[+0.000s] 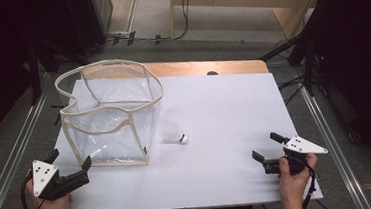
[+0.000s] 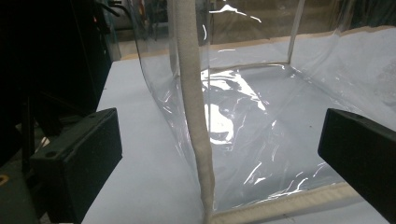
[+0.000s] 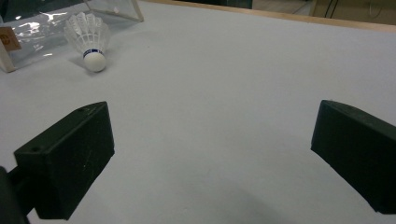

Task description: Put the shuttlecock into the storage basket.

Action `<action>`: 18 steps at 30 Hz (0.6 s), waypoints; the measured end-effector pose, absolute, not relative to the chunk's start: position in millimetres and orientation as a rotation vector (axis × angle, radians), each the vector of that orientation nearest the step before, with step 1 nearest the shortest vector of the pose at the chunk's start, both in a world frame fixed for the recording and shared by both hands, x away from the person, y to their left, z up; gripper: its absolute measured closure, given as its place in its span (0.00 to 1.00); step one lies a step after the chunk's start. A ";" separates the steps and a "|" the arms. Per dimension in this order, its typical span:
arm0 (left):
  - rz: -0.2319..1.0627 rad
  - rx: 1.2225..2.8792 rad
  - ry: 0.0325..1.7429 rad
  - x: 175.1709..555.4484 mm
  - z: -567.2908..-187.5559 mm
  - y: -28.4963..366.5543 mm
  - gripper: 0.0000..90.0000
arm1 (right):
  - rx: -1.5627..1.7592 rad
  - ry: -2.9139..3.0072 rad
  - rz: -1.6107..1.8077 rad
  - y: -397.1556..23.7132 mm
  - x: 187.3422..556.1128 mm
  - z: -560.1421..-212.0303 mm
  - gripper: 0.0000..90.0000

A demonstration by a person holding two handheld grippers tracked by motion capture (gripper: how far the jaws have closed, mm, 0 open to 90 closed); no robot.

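Observation:
A clear plastic bag [image 1: 109, 115] with cream fabric edging stands open on the white table at the left. A white shuttlecock [image 1: 176, 134] lies on its side just right of the bag, cork toward the front right. My left gripper [image 1: 68, 163] is open at the table's front left corner, close to the bag's near corner seam [image 2: 196, 116], touching nothing. My right gripper [image 1: 268, 145] is open at the front right, apart from the shuttlecock [image 3: 89, 36], with bare table between its jaws.
The white table top [image 1: 224, 111] has a wooden strip along its far edge. Metal rails run along both sides of the table. Dark stands and cables sit on the floor behind and to the right.

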State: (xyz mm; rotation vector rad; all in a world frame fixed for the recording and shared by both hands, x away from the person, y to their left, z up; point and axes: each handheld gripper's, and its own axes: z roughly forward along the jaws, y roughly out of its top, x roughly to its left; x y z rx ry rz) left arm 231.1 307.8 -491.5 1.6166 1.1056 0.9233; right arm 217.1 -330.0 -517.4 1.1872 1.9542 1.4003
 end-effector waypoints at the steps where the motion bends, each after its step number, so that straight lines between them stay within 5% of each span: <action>1: 0.923 1.615 1.106 231.0 -491.6 307.6 0.00 | 1.187 1.954 1.400 -330.0 217.1 -517.4 0.00; 18: 0.921 1.606 1.116 229.4 -491.6 308.7 0.00 | 1.137 2.080 1.314 -313.8 217.1 -484.9 0.00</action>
